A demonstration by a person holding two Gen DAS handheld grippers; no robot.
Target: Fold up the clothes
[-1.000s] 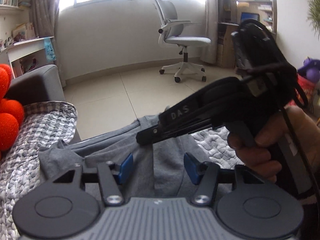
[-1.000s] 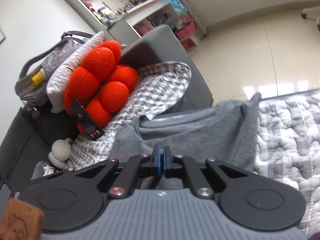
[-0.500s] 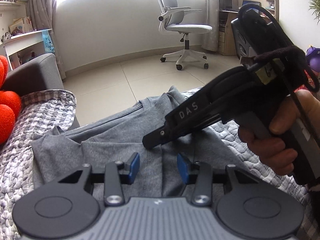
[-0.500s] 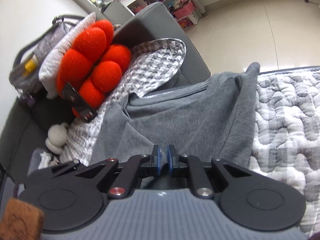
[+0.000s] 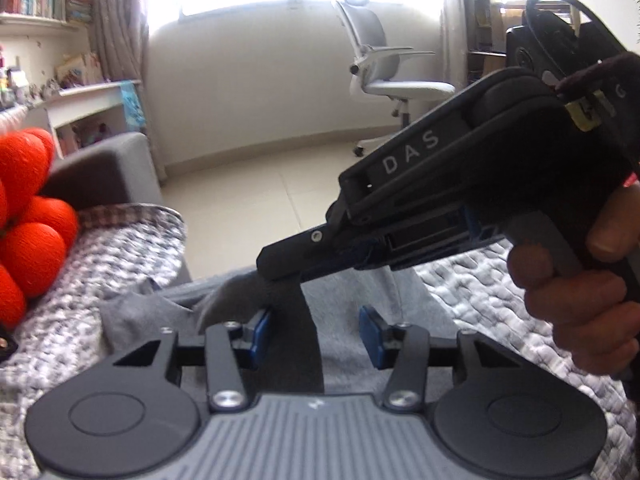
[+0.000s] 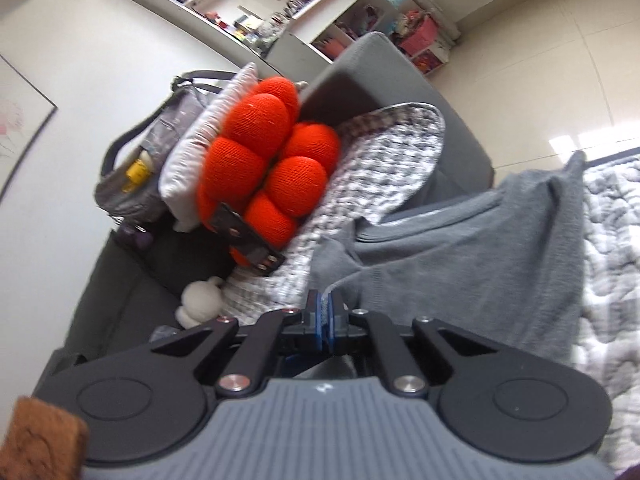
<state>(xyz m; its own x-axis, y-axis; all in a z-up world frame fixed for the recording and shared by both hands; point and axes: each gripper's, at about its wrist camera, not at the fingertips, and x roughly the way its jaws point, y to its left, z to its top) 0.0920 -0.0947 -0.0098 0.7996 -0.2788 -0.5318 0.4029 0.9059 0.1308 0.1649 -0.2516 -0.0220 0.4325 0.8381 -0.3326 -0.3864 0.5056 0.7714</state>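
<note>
One grey garment (image 6: 480, 256), two tools, right tool (image 6: 325, 314) pinching it

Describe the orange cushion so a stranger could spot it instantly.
Find the grey sofa. Against its back, beside a pale grey pillow, leans the orange cushion. It alone is vivid orange, a cluster of knitted balls.

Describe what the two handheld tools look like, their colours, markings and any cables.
Each tool has a ribbed grey body, black linkage arms with silver screws and blue pads. The right tool, seen side-on, is black with white "DAS" lettering, a black cable and a dark red cord.
</note>
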